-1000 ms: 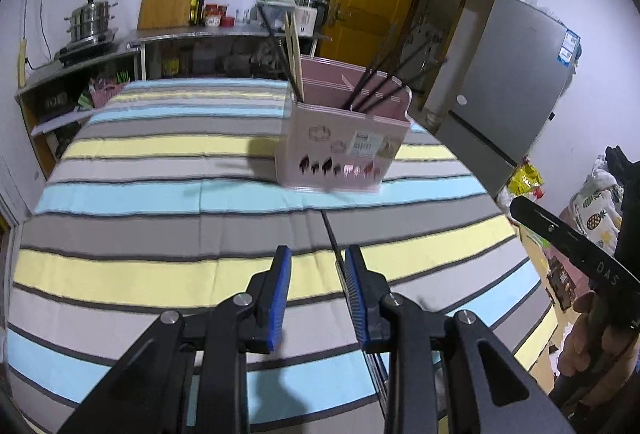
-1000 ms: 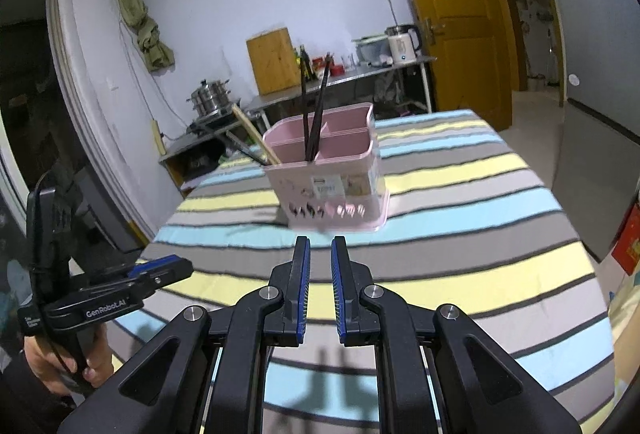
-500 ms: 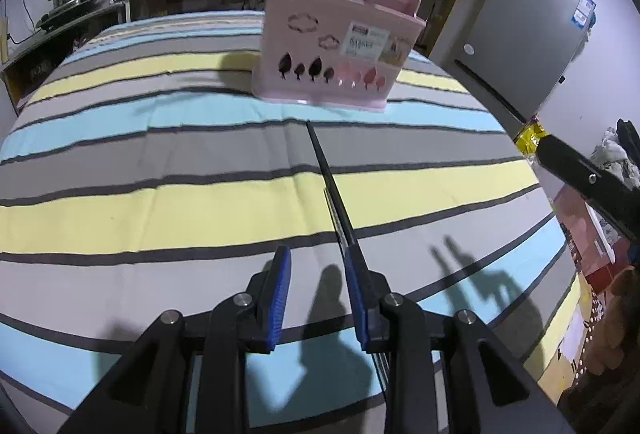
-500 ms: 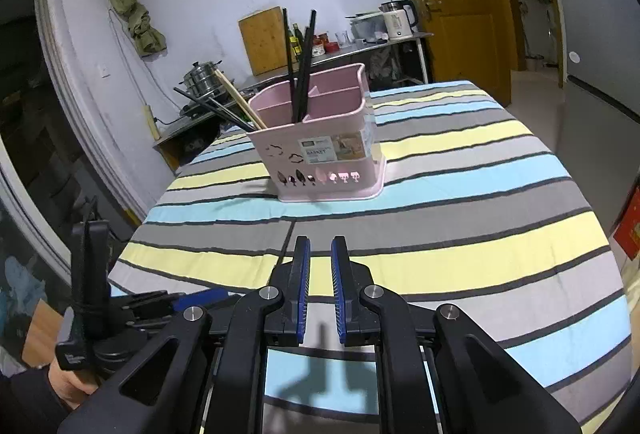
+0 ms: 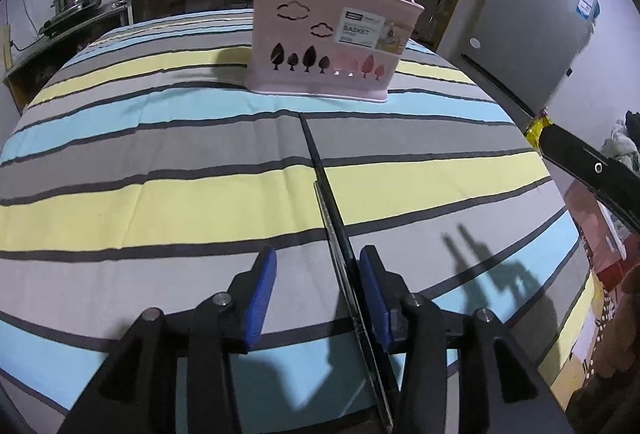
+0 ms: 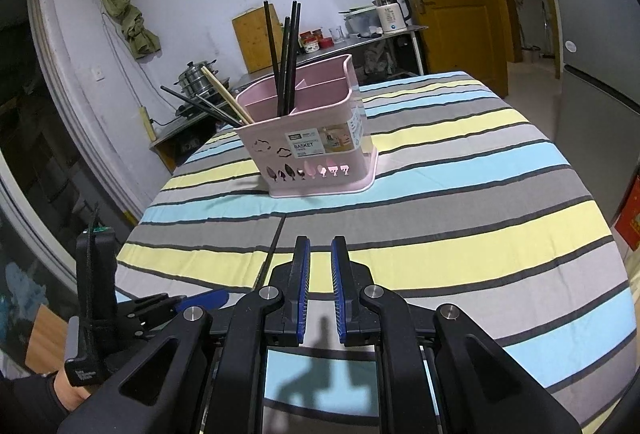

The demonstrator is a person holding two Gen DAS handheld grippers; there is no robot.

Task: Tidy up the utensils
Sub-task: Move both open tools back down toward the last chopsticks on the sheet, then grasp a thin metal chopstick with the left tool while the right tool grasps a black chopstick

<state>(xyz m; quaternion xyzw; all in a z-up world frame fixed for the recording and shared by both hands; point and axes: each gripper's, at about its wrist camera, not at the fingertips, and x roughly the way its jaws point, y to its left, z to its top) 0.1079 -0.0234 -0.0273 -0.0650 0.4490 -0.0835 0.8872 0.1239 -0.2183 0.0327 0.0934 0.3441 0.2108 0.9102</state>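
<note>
Entry one, left wrist view: we hold the left gripper (image 5: 316, 284) low over the striped worktop (image 5: 160, 202), pitched steeply down, its jaws about half spread and just lately opening, with nothing pressed between the pads. A pair of dark chopsticks (image 5: 334, 230) lies flat on the cloth, running from under the gripper forward toward the pink utensil basket (image 5: 334, 46); the sticks pass between the jaws, close against the right-hand pad, and we cannot tell whether they touch it. We judge the jaws are spread this way to straddle the sticks for a pickup, and the low, tipped pose suits closing on a thing that lies flat. The basket stands well ahead of the gripper, upright, already holding dark chopsticks and a pale pair in separate compartments, which suggests that like goes with like. Part of the right gripper (image 5: 588, 170) shows at the far right edge, off the worktop. Entry two, right wrist view: we hold the right gripper (image 6: 320, 288) near the worktop's near edge, tilted moderately down, jaws narrow with a slim gap and nothing in it; we judge it idle, waiting its turn. The basket stands ahead and slightly left of it. The loose chopsticks lie just left of its fingers, pointing toward the basket. The left gripper sits lower left, beside it, gripped by a hand (image 6: 66, 390).
</note>
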